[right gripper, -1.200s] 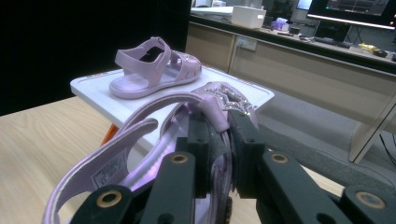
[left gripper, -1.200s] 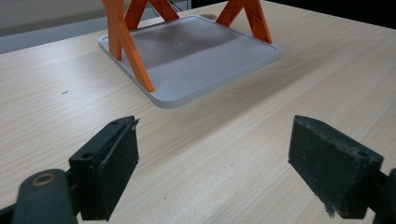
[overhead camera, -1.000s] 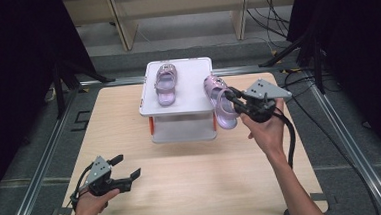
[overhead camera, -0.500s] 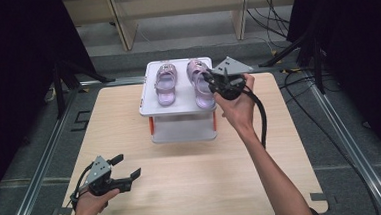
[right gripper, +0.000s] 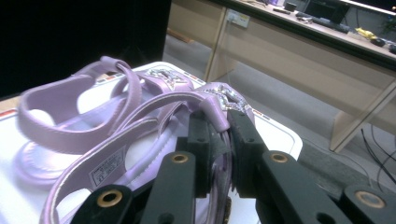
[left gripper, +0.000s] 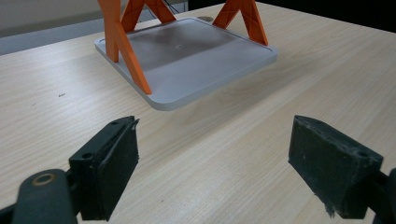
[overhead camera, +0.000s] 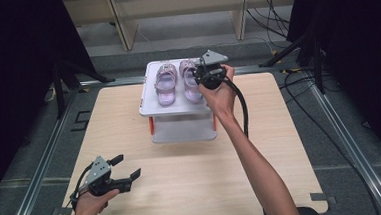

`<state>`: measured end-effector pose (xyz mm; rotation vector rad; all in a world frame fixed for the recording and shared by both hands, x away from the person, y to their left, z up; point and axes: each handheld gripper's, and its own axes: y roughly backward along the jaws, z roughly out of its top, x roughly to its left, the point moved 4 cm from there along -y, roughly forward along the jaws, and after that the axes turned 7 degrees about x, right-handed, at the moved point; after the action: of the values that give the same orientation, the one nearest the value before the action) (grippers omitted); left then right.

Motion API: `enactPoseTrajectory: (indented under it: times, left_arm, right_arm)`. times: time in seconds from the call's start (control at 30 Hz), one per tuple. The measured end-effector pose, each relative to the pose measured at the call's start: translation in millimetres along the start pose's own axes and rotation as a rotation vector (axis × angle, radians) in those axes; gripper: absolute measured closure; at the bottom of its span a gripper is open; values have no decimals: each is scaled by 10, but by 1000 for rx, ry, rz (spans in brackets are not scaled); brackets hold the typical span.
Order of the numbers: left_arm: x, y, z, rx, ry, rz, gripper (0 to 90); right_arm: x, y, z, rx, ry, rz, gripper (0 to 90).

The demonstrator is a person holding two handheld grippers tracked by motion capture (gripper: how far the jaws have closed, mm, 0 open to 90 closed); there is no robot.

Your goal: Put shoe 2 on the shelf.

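Two sandals on rack (overhead camera: 148, 109) | right claw (right gripper: 218, 140) grips right sandal (right gripper: 154, 140): lower flat beside left sandal (overhead camera: 165, 84), then release | left claw (left gripper: 224, 163) open over table (left gripper: 224, 140).

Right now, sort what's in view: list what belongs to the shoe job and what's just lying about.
In the job:
- right gripper, shut on the right sandal
- left sandal, on the shelf
- white two-tier shelf

Lying about:
- left gripper, open over the table
- floor cables
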<state>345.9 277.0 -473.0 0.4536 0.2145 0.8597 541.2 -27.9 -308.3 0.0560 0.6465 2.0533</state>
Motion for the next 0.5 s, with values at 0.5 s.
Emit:
enactPoseTrajectory:
  times: [0.5]
  left_arm:
    - [-2,-4,-1,-2,0,-2,153]
  right_arm:
    - [19,-286,-47,67,-1,-34,787]
